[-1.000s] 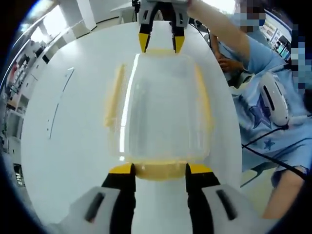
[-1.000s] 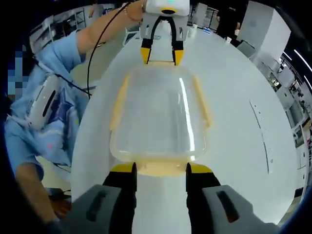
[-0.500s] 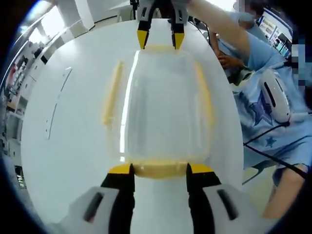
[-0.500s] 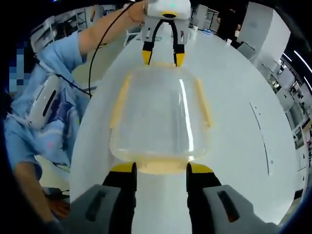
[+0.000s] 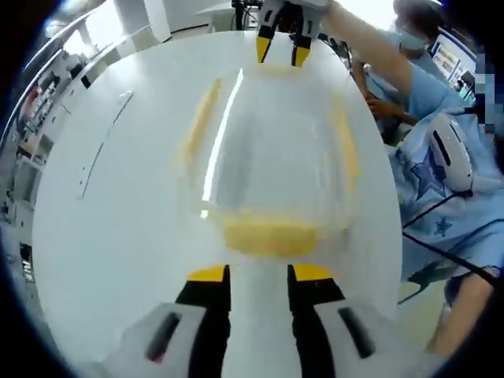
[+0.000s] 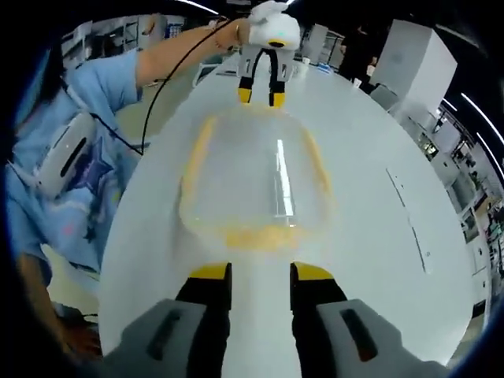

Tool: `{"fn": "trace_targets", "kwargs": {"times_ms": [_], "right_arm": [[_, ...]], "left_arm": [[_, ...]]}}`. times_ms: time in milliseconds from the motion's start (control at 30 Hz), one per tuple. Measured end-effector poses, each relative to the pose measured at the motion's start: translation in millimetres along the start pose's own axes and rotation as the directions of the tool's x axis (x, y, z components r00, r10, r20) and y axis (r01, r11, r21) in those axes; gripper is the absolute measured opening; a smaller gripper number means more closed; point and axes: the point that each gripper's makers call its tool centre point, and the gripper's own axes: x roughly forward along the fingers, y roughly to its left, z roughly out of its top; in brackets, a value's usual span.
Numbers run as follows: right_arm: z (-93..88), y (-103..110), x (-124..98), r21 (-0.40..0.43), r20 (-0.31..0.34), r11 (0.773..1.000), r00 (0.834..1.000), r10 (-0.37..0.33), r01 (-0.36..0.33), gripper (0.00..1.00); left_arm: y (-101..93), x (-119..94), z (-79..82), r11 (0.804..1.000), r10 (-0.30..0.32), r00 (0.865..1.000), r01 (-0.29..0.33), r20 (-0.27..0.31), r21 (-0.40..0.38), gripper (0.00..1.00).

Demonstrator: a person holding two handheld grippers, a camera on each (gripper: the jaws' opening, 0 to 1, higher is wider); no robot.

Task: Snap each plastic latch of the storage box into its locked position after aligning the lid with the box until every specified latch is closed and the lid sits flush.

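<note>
The clear storage box (image 5: 272,169) sits in the middle of the white tabletop (image 5: 118,220), lid on, with yellow latches along its sides and ends. The left gripper (image 5: 260,274) hovers just short of the near end latch (image 5: 269,236), jaws slightly apart and empty. At the opposite end, the right gripper (image 6: 260,272) faces its own end latch (image 6: 256,235), jaws likewise parted on nothing. To do this well, press each latch squarely down — checking first that the lid lies flush.
</note>
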Motion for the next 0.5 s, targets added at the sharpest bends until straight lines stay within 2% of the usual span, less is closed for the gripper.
{"fn": "trace_targets", "kwargs": {"times_ms": [67, 133, 200, 267, 333, 367, 400, 433, 500], "right_arm": [[1.3, 0, -5, 0.012, 0.047, 0.999, 0.998, -0.035, 0.034, 0.26], [1.9, 1, -9, 0.014, 0.083, 0.998, 0.995, -0.063, 0.062, 0.24], [3.3, 0, -12, 0.020, 0.125, 0.995, 0.988, -0.095, 0.093, 0.23], [6.7, -3, -15, 0.031, 0.164, 0.992, 0.979, -0.125, 0.121, 0.21], [13.3, -6, -19, 0.044, 0.215, 0.988, 0.964, -0.157, 0.151, 0.19], [17.8, -7, -22, 0.051, 0.244, 0.986, 0.955, -0.169, 0.162, 0.17], [22.6, -8, -23, 0.056, 0.270, 0.984, 0.946, -0.179, 0.171, 0.16], [26.5, -9, -24, 0.064, 0.290, 0.982, 0.939, -0.186, 0.175, 0.16], [31.9, -9, -22, 0.072, 0.305, 0.980, 0.932, -0.197, 0.183, 0.15]], "left_arm": [[2.5, -8, 3.2, 0.999, 0.005, 0.998, -0.002, 0.061, -0.042, 0.27], [7.9, -18, 13.7, 0.999, 0.050, 0.989, -0.047, 0.137, -0.020, 0.25], [7.9, -30, 34.4, 0.997, 0.079, 0.967, -0.079, 0.242, -0.009, 0.20], [3.7, -36, 52.4, 0.997, 0.079, 0.951, -0.081, 0.299, -0.007, 0.17], [-8.8, -37, 76.1, 0.996, 0.054, 0.940, -0.073, 0.337, 0.045, 0.14], [-12.3, -36, 86.9, 0.995, 0.053, 0.941, -0.078, 0.335, 0.062, 0.13], [-15.8, -31, 95.1, 0.993, 0.048, 0.950, -0.078, 0.309, 0.086, 0.12], [-17.3, -25, 99.9, 0.991, 0.045, 0.965, -0.076, 0.257, 0.110, 0.12], [-24.1, -10, 110.9, 0.983, 0.027, 0.985, -0.057, 0.172, 0.173, 0.10]]}}
